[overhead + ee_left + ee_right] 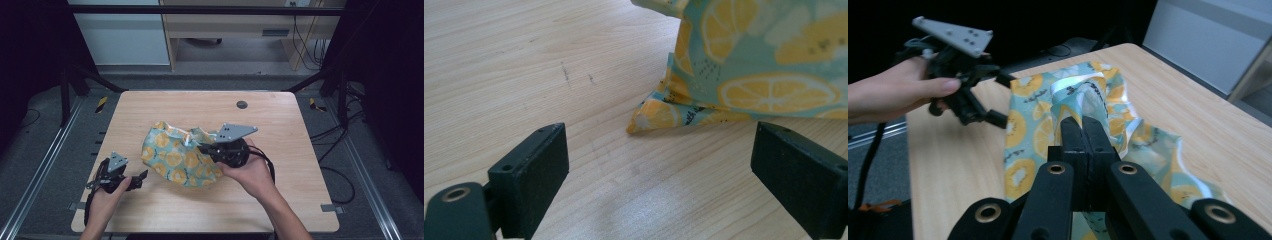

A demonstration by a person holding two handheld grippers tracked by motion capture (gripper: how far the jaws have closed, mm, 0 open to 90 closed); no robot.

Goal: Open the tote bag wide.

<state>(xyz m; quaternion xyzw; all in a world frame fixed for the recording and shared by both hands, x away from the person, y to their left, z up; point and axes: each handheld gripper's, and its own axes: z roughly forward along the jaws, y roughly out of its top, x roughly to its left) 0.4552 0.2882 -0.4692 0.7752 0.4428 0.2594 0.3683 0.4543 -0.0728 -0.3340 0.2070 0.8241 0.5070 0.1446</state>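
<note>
the lemon-print bag (181,157), mid-frame on the surface (150,210), looks light, thin and crinkly. the right gripper (1083,131) pinches its top edge; the left gripper (659,165) gapes wide near a bottom corner, a firmer hold.

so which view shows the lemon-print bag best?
High view: the whole lemon-print bag lies on the table, outline clear. The left gripper view gives one bottom corner up close; the right gripper view looks along shut jaws onto its crumpled top.
</note>
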